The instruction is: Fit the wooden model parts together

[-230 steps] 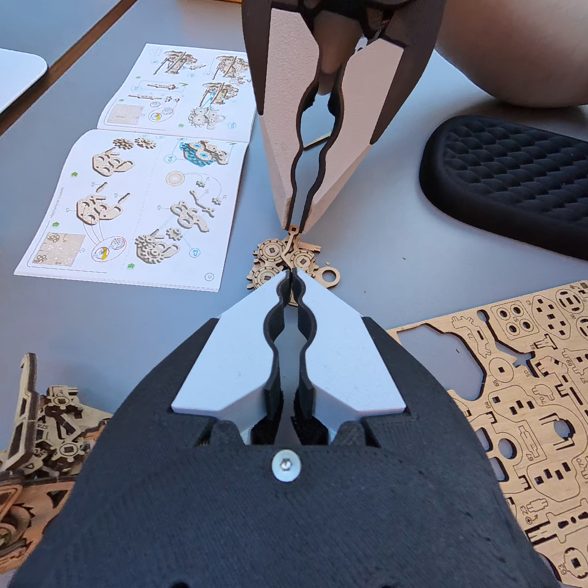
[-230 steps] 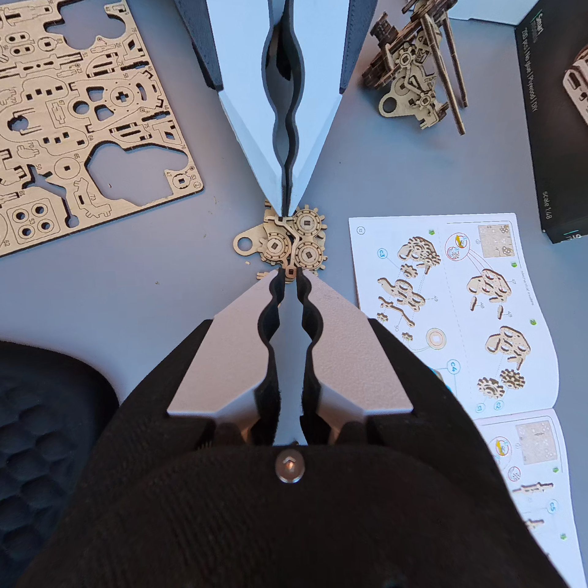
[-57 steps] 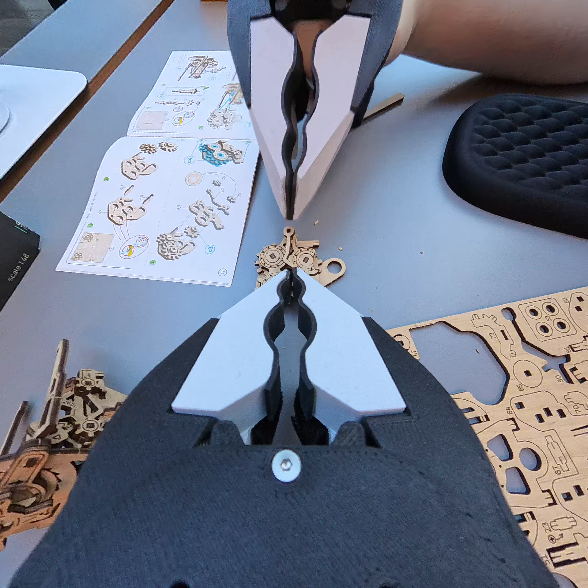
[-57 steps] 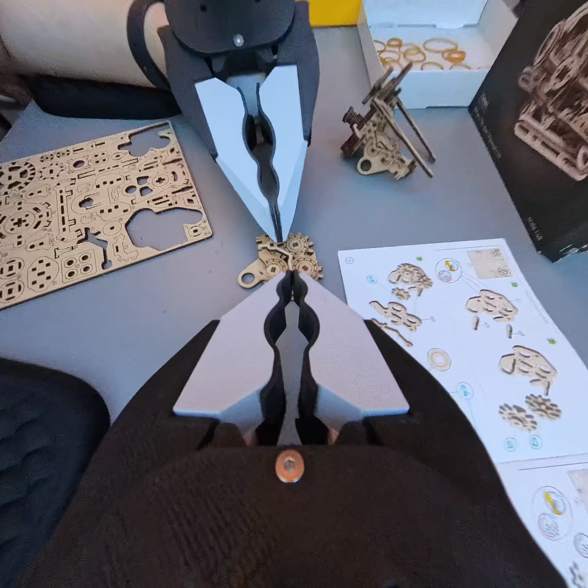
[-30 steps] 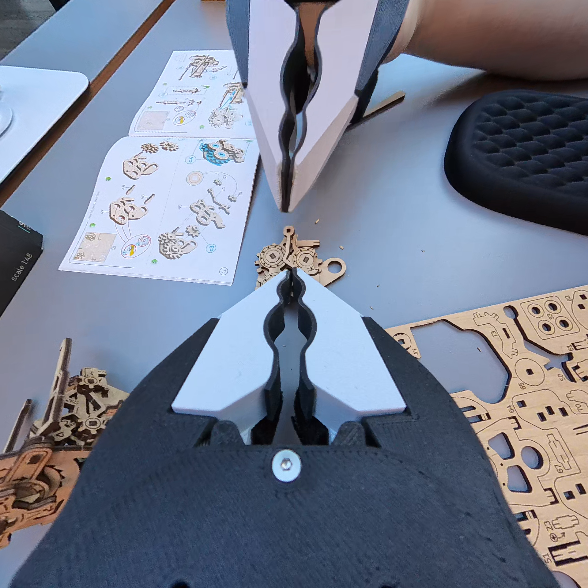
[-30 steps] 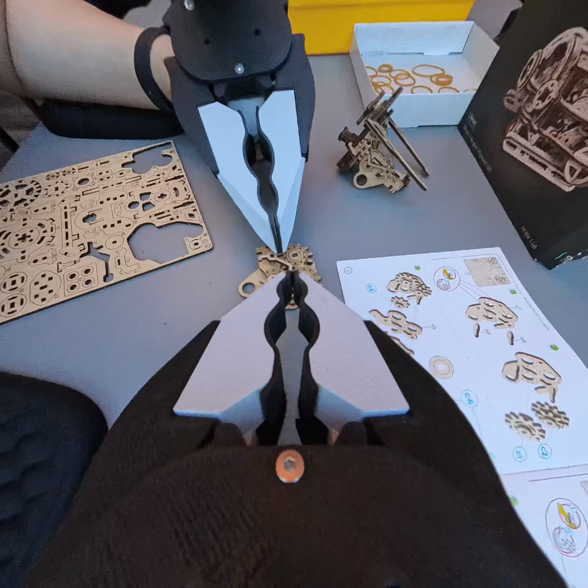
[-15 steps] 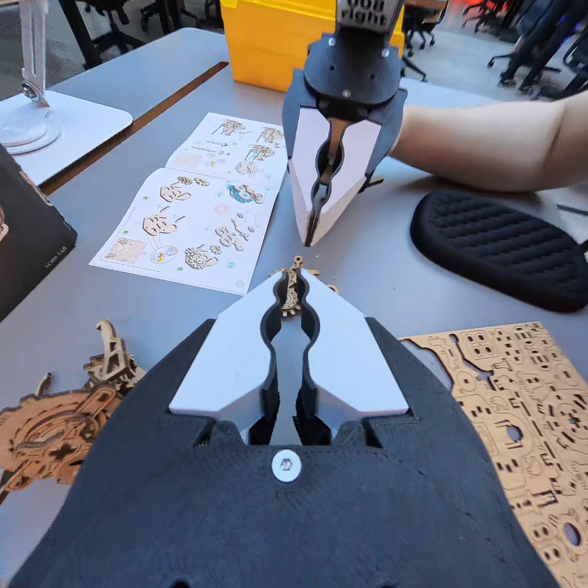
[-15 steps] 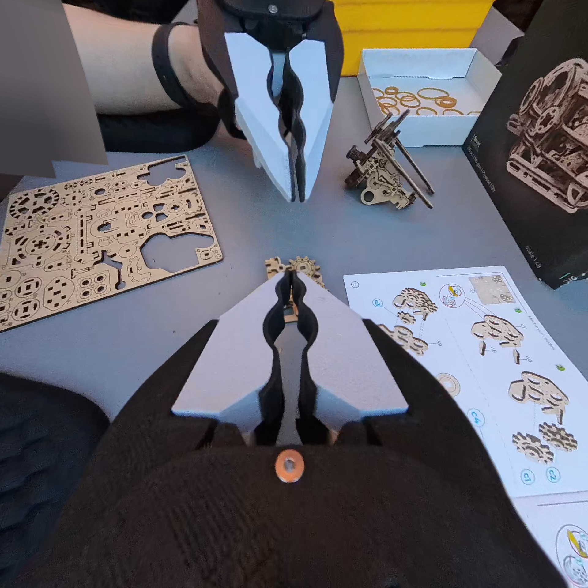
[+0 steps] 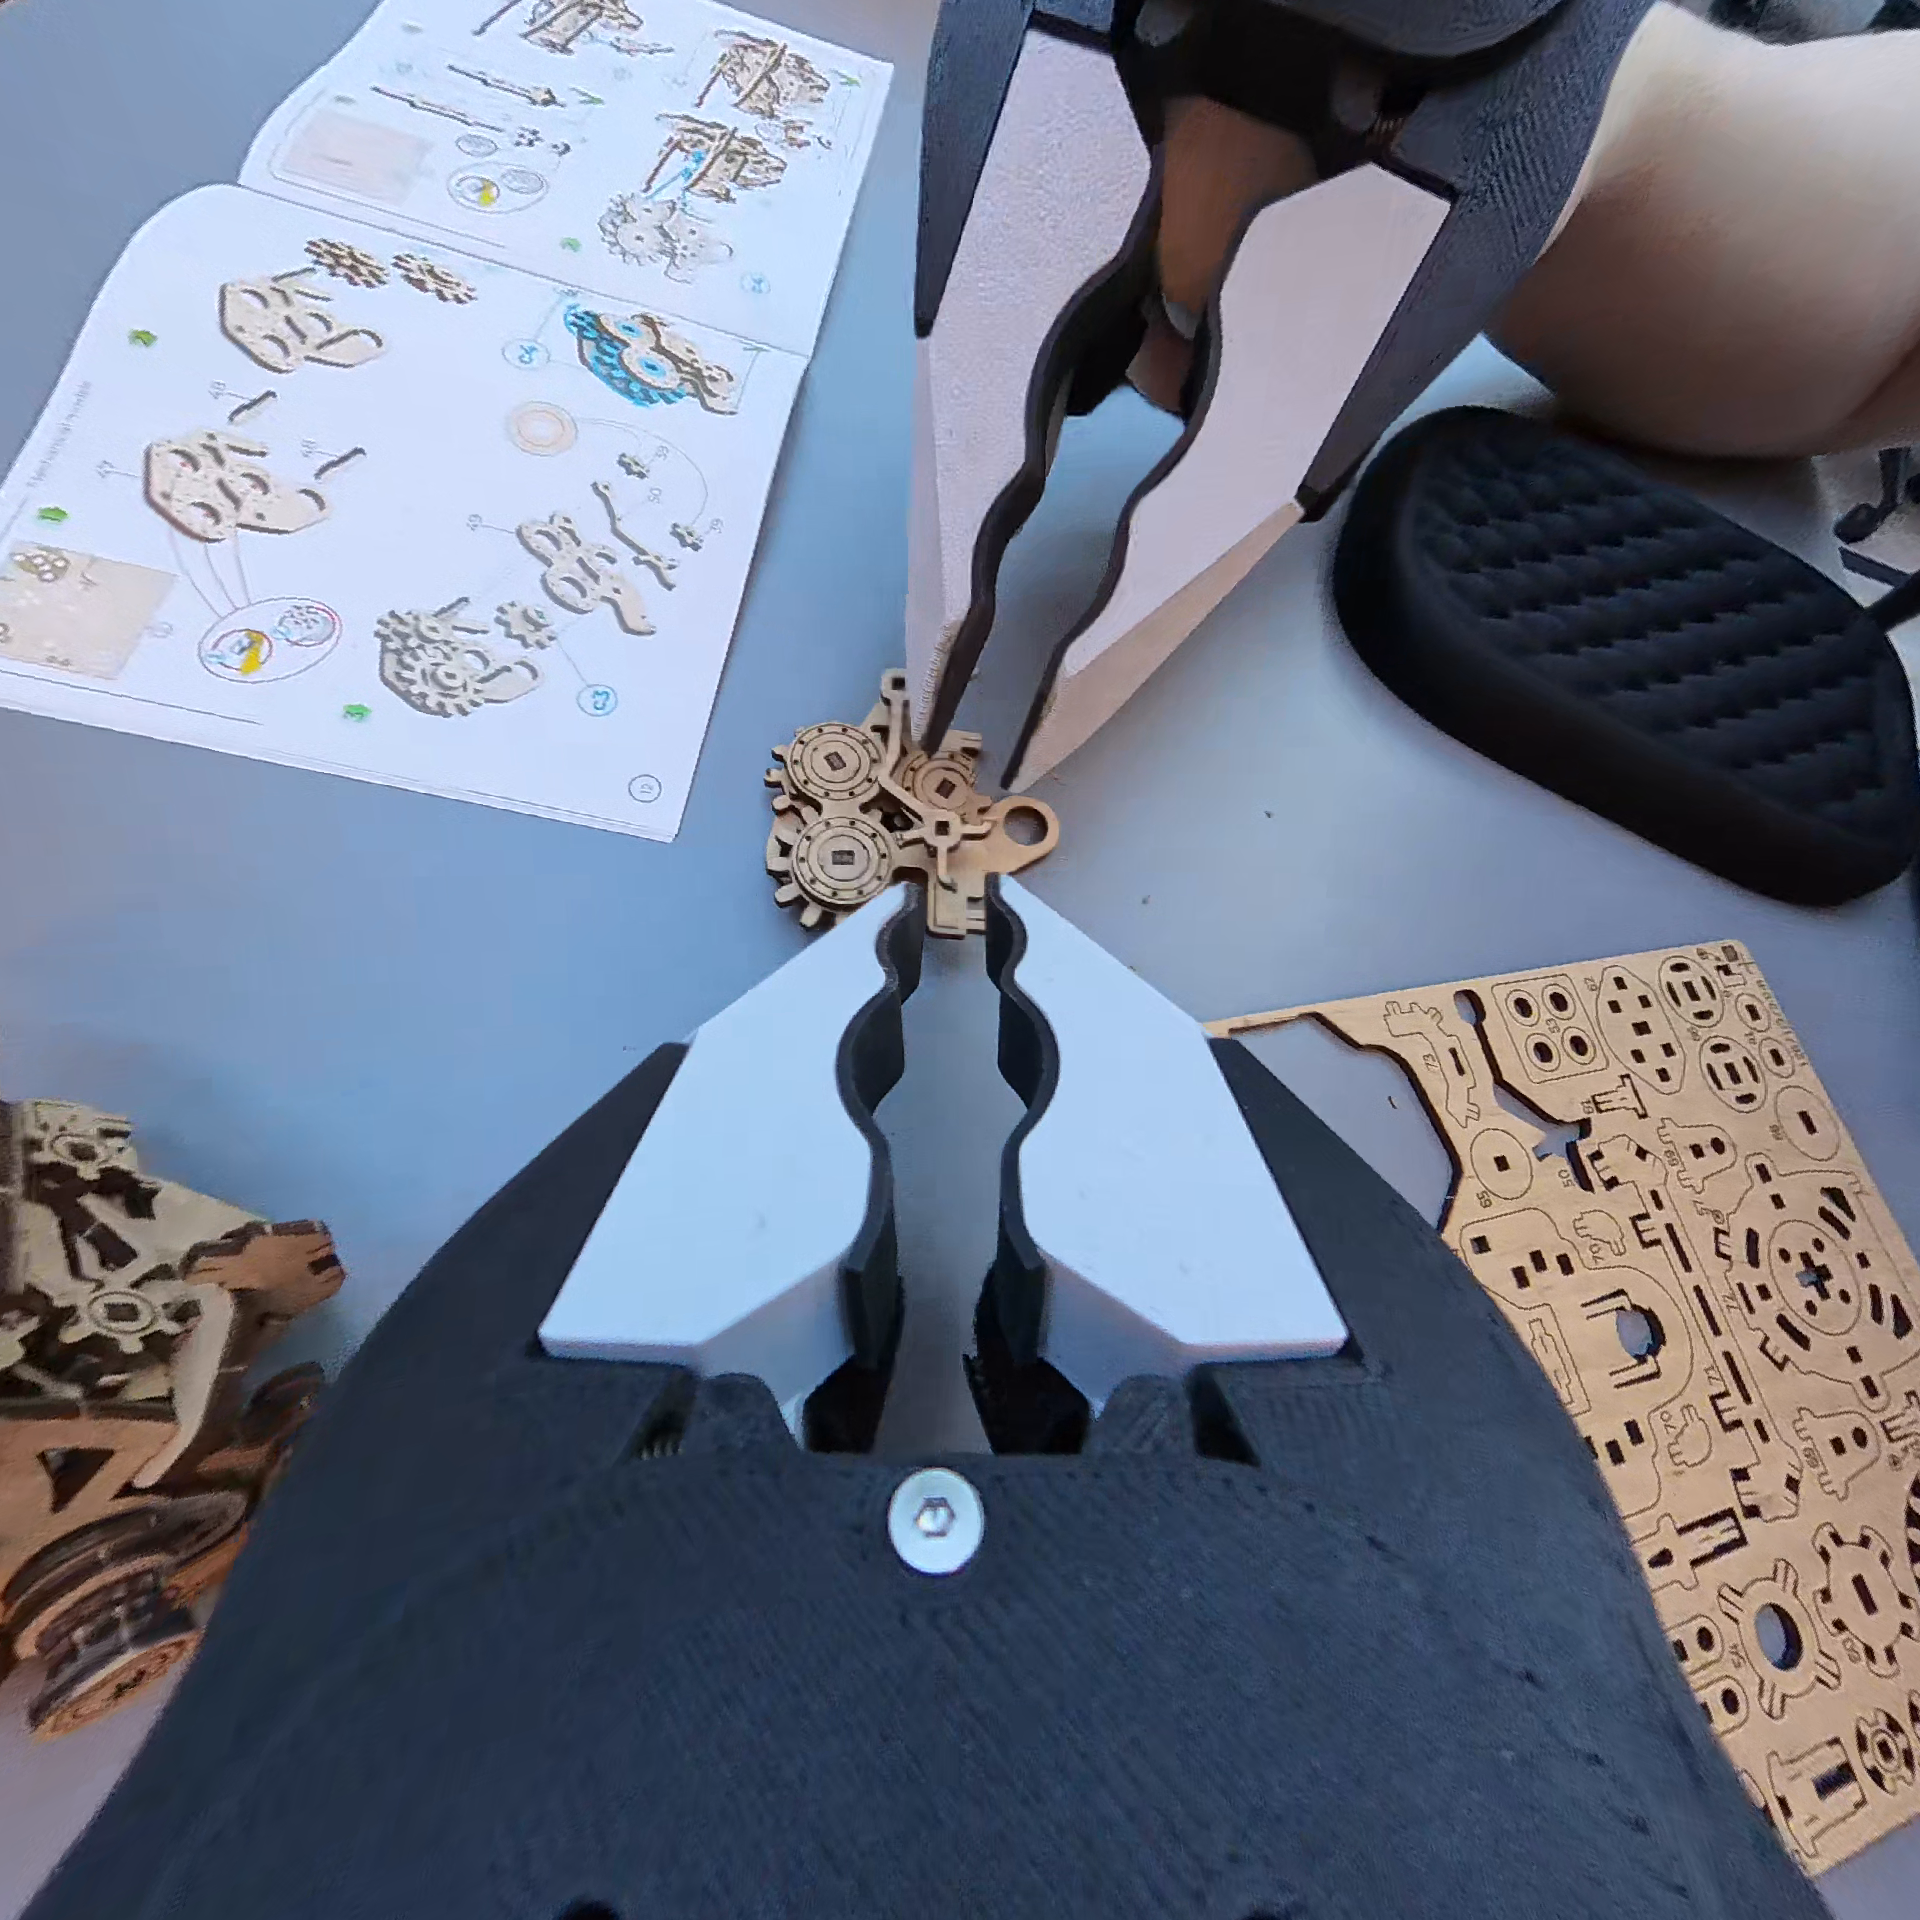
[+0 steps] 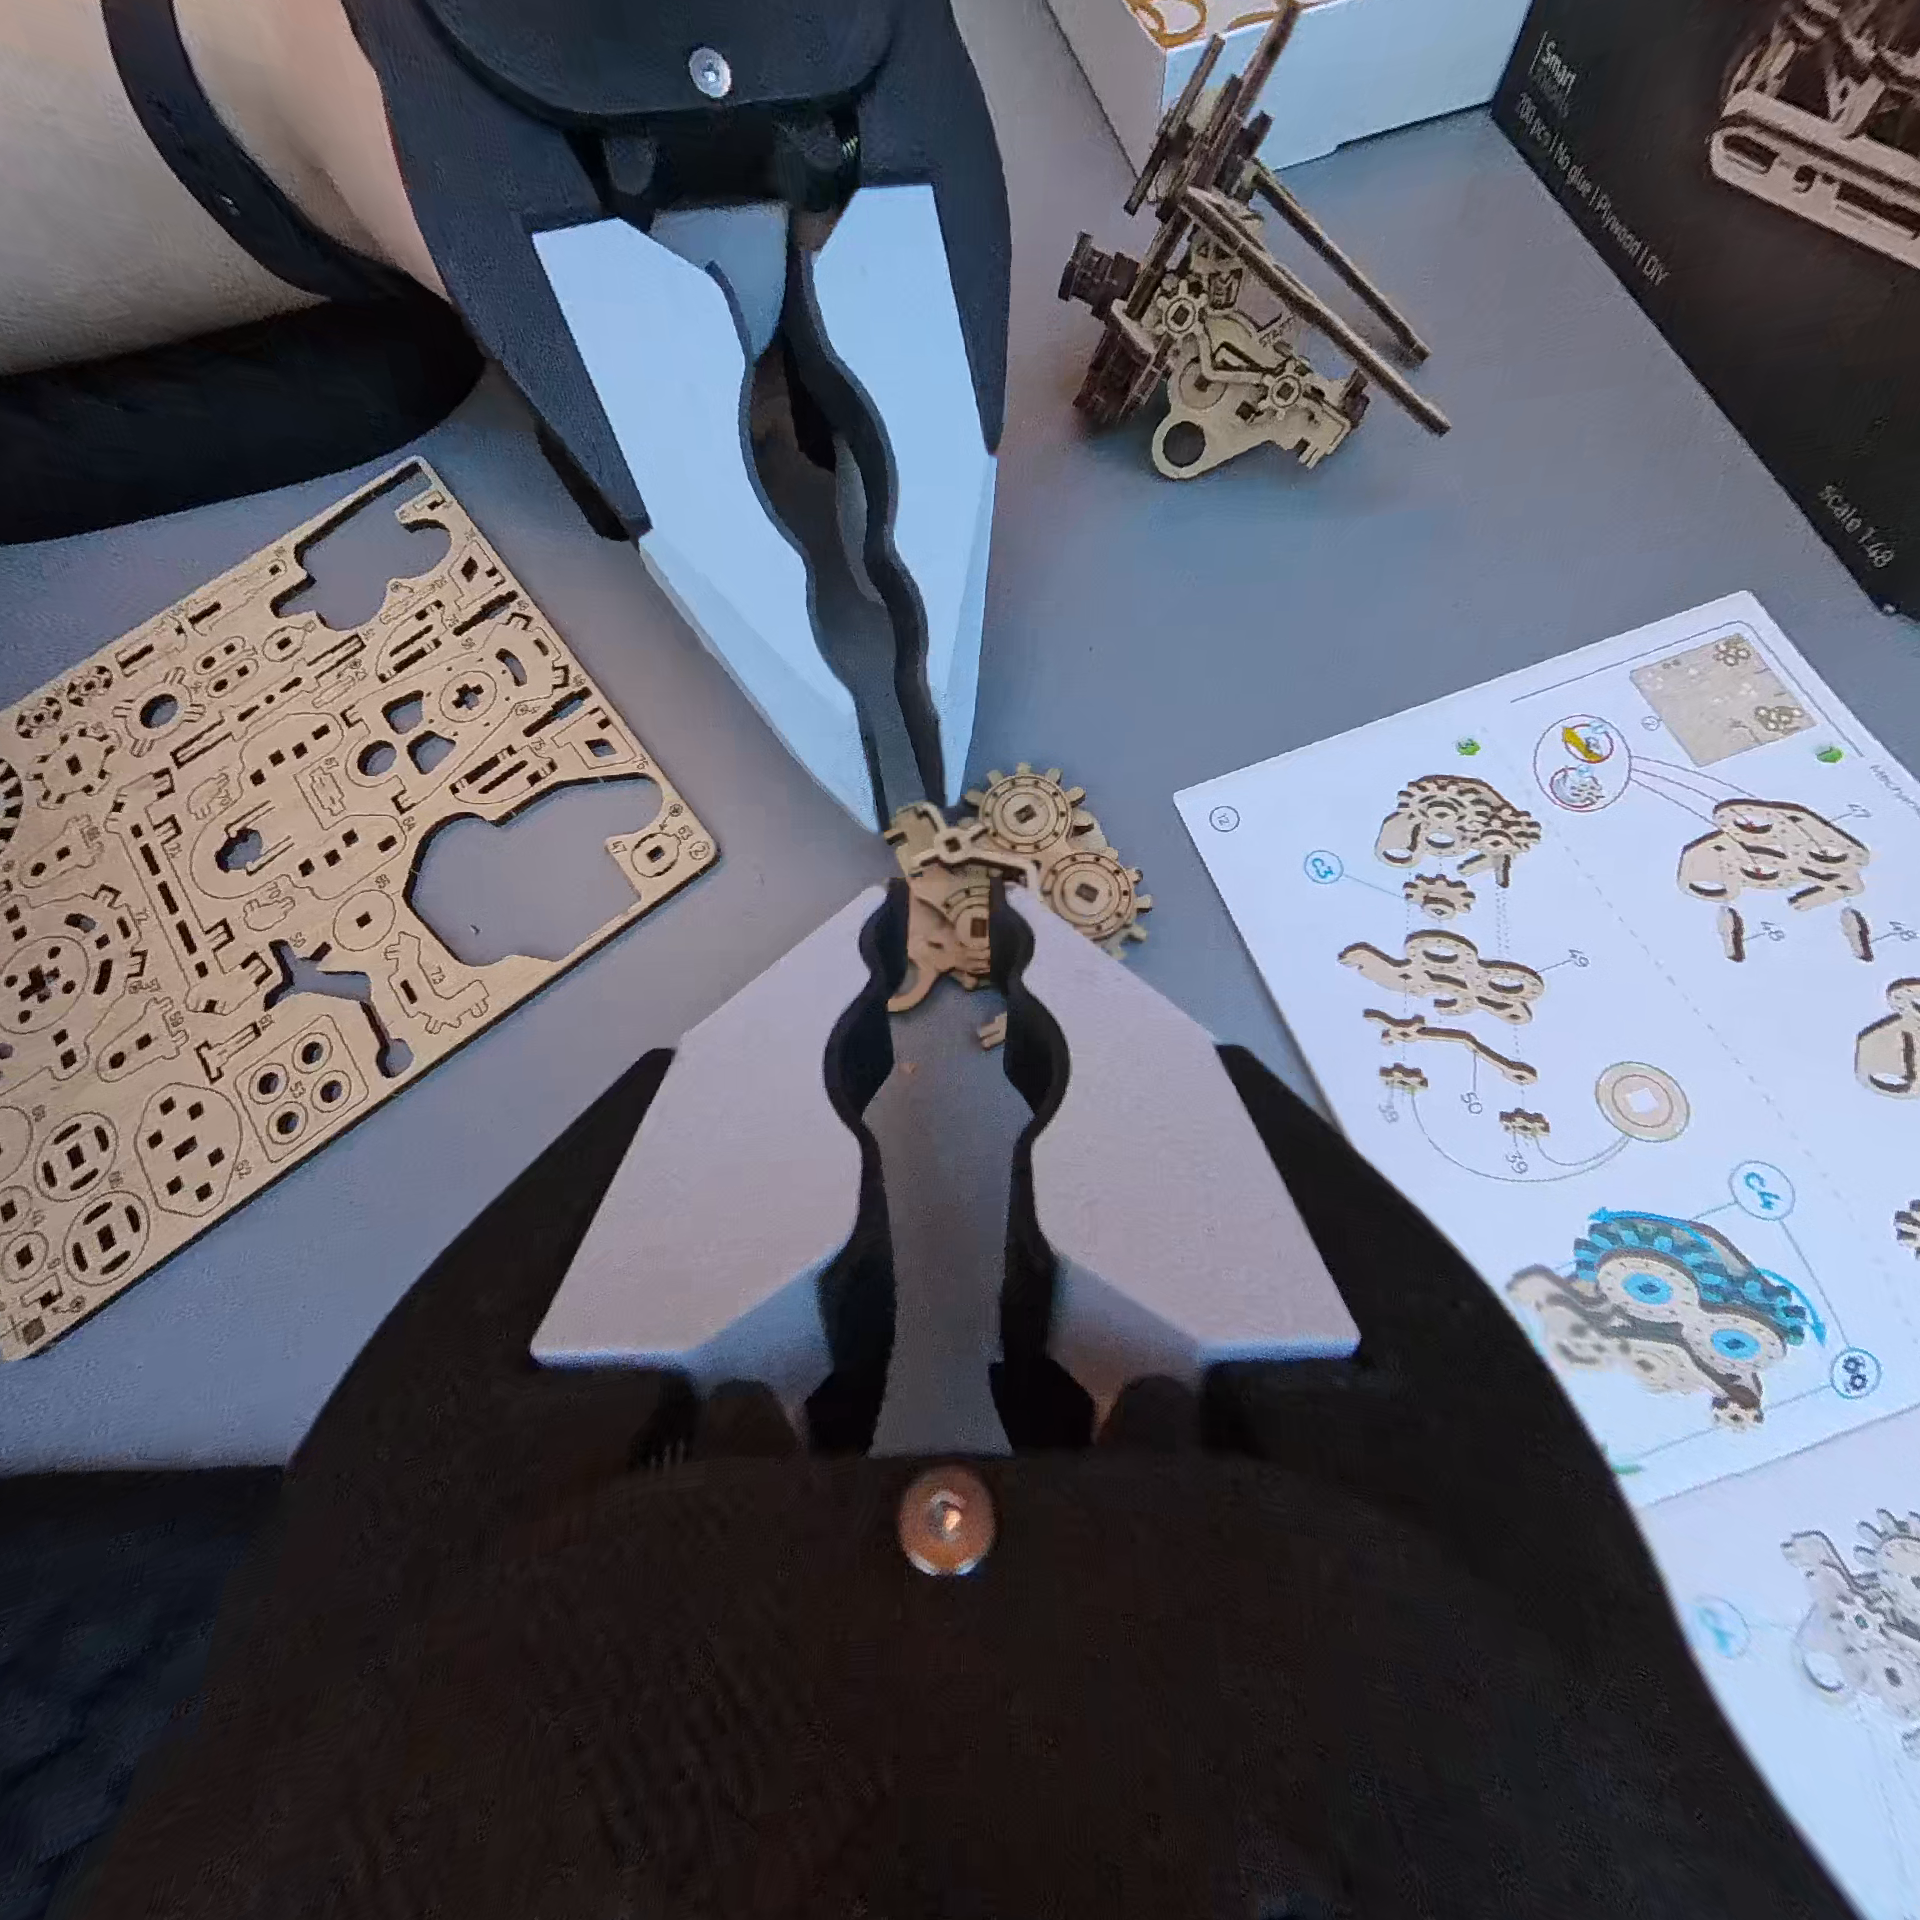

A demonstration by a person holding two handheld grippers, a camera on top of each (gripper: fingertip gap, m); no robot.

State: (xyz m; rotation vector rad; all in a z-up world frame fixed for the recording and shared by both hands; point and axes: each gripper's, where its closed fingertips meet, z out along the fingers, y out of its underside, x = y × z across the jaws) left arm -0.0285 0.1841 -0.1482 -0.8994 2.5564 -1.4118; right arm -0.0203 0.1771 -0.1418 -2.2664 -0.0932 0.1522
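A small wooden gear assembly with three gears and a ring tab lies on the grey table; it also shows in the right wrist view. My left gripper has its jaws a little apart and pinches the assembly's near tab; its fingertips look snug against both sides. From the opposite side my right gripper comes down on the assembly. Its jaws are slightly apart and close around the small gear end. In the left wrist view the right gripper straddles that small gear.
An open instruction booklet lies beside the assembly and a cut plywood parts sheet on the other side. A black padded rest, a built sub-model, a black box and a loose wood chip are nearby. Both grippers' tips are close together, under 4 cm apart. The black padded rest is about 20 cm from both grippers' fingertips. It is also in sight in the right wrist view.
Both grippers were shut and lifted off the assembly half a second ago. Now both are down at the table with their jaws a little apart, around opposite ends of the assembly.
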